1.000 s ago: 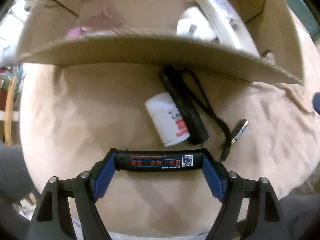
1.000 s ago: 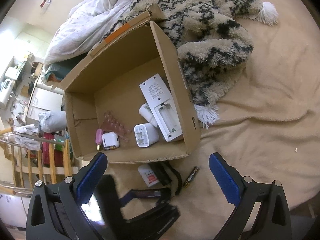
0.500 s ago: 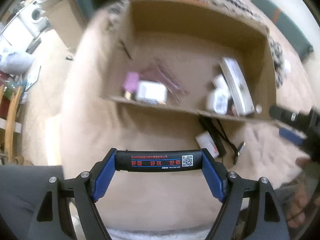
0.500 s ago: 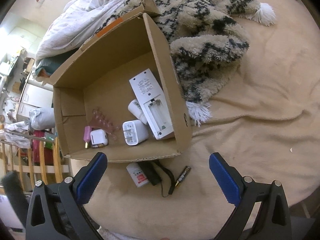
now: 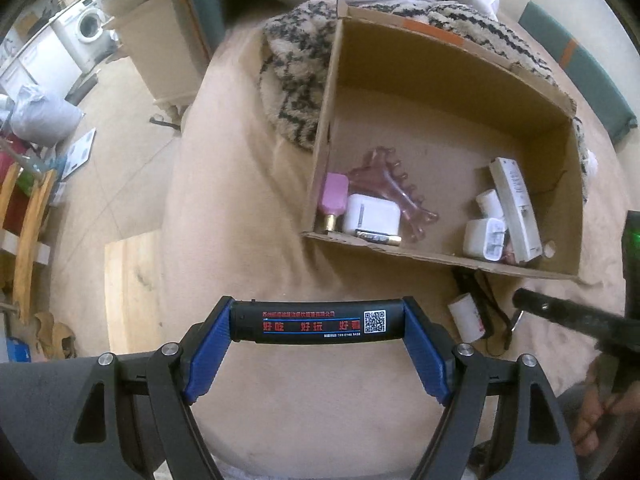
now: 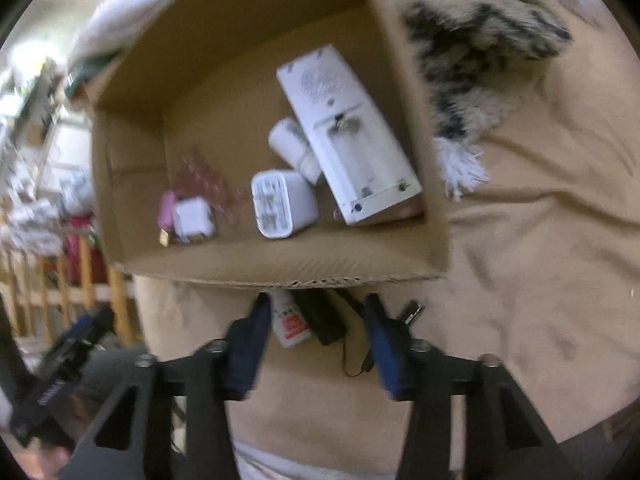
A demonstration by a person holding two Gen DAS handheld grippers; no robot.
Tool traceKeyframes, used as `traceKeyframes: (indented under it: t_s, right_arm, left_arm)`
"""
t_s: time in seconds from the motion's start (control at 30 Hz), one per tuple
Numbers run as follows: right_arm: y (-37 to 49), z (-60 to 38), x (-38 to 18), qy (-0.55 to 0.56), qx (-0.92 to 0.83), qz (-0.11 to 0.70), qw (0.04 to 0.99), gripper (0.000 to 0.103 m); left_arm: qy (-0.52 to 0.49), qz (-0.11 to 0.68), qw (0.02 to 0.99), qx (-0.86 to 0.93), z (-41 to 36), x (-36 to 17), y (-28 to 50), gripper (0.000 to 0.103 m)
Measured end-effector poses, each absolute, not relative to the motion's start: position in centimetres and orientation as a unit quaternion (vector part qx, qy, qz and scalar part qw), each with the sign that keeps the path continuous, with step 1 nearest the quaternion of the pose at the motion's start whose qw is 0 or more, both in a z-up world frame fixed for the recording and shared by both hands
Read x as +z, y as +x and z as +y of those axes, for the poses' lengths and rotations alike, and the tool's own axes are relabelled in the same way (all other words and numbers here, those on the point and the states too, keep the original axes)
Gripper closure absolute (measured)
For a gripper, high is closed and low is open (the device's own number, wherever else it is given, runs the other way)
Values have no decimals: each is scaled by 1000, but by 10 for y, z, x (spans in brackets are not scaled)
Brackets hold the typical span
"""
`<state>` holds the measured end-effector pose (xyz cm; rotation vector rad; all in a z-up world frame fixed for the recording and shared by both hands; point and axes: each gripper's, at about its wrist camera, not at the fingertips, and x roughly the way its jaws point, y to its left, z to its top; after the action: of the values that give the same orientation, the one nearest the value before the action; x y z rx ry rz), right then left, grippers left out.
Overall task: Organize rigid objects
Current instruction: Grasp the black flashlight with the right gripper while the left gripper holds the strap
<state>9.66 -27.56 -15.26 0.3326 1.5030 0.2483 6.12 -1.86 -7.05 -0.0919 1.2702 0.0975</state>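
Observation:
My left gripper (image 5: 318,322) is shut on a black bar with red lettering (image 5: 316,321) and holds it above the bed, in front of the cardboard box (image 5: 400,250). The box holds a white remote (image 5: 514,208), white chargers (image 5: 372,216), a pink bottle (image 5: 334,198) and a pink clip. My right gripper (image 6: 316,316) is open and low over a small white bottle (image 6: 290,320) and a black flashlight (image 6: 324,320) lying just in front of the box (image 6: 280,272). A battery (image 6: 412,312) lies right of them. The bottle also shows in the left wrist view (image 5: 466,316).
A black-and-white fuzzy blanket (image 6: 480,40) lies behind and right of the box. The bed's left edge (image 5: 176,200) drops to the floor, with a wooden stool (image 5: 132,292) and a wooden rack (image 5: 28,232) beside it.
My left gripper rose and pulled back with the black bar, so the whole box shows. My right gripper dropped down toward the white bottle and flashlight, its jaws now narrower.

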Motion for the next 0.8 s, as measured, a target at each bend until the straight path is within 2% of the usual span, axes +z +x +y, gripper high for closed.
traceKeyframes:
  t_s: [0.13, 0.47, 0.53, 0.6, 0.8]
  right_arm:
    - [98, -247, -164, 40, 104, 690, 715, 63]
    - [97, -185, -189, -90, 122, 684, 713, 63]
    - [97, -184, -188, -95, 124, 678, 718, 65]
    - [97, -186, -185, -92, 130, 671, 724, 81]
    - [90, -193, -171, -64, 142, 664, 731, 83]
  left_arm:
    - [-49, 586, 807, 45, -17, -69, 62, 24]
    - [-88, 589, 802, 36, -12, -67, 65, 24]
    - [-89, 590, 801, 37, -11, -67, 65, 24]
    - [-91, 592, 800, 37, -11, -68, 65, 24]
    - [-96, 590, 801, 39, -10, -67, 66, 24]
